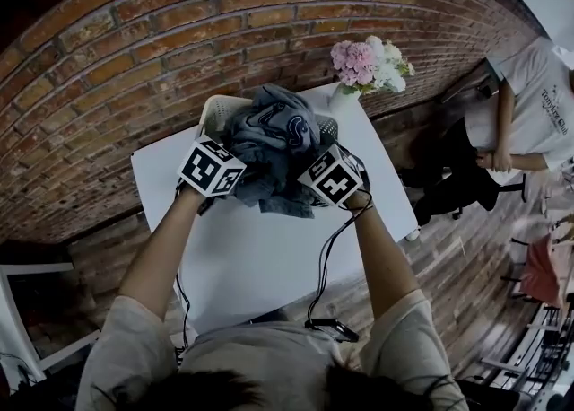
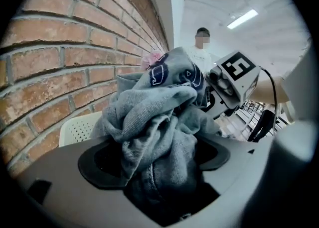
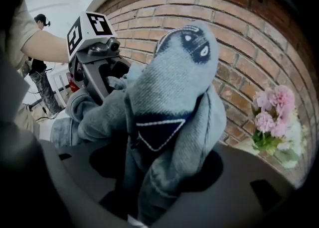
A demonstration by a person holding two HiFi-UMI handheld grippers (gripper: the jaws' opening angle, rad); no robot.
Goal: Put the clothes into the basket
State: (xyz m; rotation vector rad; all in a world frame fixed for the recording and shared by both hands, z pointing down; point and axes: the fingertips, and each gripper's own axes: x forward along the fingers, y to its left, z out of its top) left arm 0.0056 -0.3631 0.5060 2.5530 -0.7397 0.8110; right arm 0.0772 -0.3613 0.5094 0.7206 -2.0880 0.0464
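A bundled grey garment with dark blue patches [image 1: 273, 135] hangs over the white perforated basket [image 1: 215, 109] at the back of the white table [image 1: 251, 257]. My left gripper [image 1: 240, 171] grips its left side and my right gripper [image 1: 309, 176] its right side. In the left gripper view the grey cloth [image 2: 159, 122] fills the space between the jaws, with the basket's rim [image 2: 79, 127] just behind. The right gripper view shows the garment [image 3: 174, 87] pinched between its jaws and standing up from them, and the left gripper [image 3: 97, 48] facing across the cloth.
A vase of pink and white flowers [image 1: 368, 64] stands at the table's back right corner, next to the basket. A brick wall [image 1: 134, 50] runs behind the table. A person in a white shirt [image 1: 529, 100] sits off to the right.
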